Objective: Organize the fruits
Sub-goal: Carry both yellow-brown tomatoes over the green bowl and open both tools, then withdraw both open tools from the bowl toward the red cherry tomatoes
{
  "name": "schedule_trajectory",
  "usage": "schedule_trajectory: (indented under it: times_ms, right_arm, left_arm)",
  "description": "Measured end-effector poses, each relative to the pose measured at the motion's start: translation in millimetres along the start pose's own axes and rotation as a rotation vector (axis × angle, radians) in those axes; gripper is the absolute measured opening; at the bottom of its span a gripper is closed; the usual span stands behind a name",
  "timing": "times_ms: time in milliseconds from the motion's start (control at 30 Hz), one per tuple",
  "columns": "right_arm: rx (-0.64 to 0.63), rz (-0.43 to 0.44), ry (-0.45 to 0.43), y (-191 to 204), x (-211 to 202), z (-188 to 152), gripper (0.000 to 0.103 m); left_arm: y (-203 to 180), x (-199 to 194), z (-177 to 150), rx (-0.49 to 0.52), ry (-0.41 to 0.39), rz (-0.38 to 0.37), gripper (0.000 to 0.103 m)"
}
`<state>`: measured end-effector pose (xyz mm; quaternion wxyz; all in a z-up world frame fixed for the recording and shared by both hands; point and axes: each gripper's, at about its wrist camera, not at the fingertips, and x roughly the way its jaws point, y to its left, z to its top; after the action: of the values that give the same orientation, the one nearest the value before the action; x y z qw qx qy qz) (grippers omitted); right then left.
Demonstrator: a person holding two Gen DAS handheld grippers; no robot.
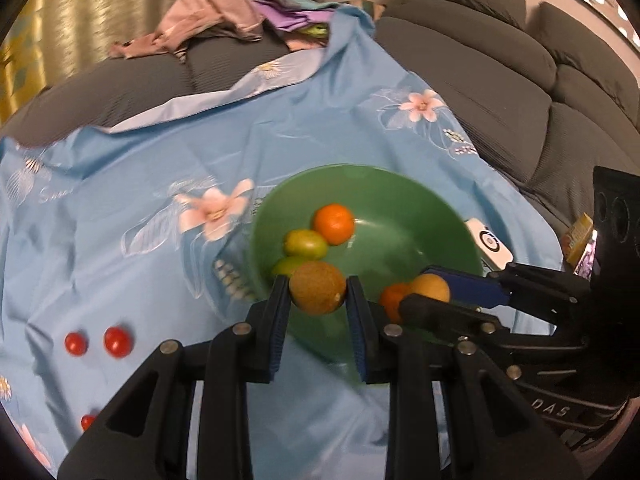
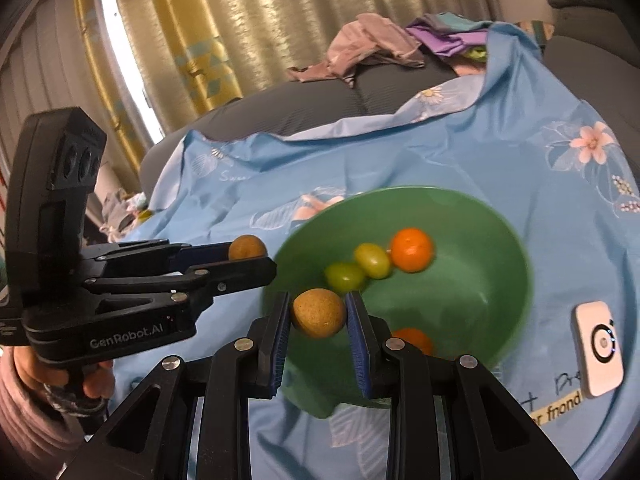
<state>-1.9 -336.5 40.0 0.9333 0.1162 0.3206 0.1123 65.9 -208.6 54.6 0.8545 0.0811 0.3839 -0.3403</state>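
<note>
A green bowl (image 1: pixel 420 224) sits on the blue flowered cloth and shows in the right wrist view (image 2: pixel 480 300) too. It holds an orange (image 1: pixel 334 224), two green fruits (image 1: pixel 305 243) and another orange (image 1: pixel 392 300). My left gripper (image 1: pixel 318 294) is shut on a brown round fruit (image 1: pixel 318 293) at the bowl's near rim. My right gripper (image 2: pixel 318 314) is shut on a second brown round fruit (image 2: pixel 319 313) over the bowl's near rim. The right gripper shows from the side in the left wrist view (image 1: pixel 430 292), the left gripper in the right wrist view (image 2: pixel 250 256).
Three red tomatoes (image 1: pixel 117 341) lie on the cloth left of the bowl. A white device (image 2: pixel 599 348) lies right of the bowl. Grey sofa cushions (image 1: pixel 500 80) surround the cloth. A pile of clothes (image 1: pixel 224 16) lies at the back.
</note>
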Motion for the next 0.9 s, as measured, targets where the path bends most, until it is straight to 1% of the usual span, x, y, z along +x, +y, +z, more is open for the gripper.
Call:
schedule_trajectory:
  times_ms: [133,333,800,833,867,900]
  right_arm:
    - [0.013,-0.037,-0.01,-12,-4,-1,0.029]
    - [0.045,-0.058,-0.005,-27,-5,-4,0.03]
    - [0.065,-0.097,0.015,-35,-3,-7,0.03]
    - [0.069,-0.104,0.017,-35,-3,-7,0.03]
    - [0.073,-0.11,0.019,-36,-3,-6,0.03]
    - [0.076,-0.116,0.02,-36,-3,-6,0.03]
  left_arm:
    - [-8,12,5,0.017,0.024,-0.012,0.027]
    - [-19,26,8,0.037,0.059,-0.014,0.028]
    - [-24,42,6,0.048,0.108,0.014,0.028]
    - [-23,42,7,0.047,0.107,0.018,0.03]
    - [-23,41,6,0.046,0.105,0.021,0.038]
    - [-23,40,6,0.044,0.101,0.026,0.043]
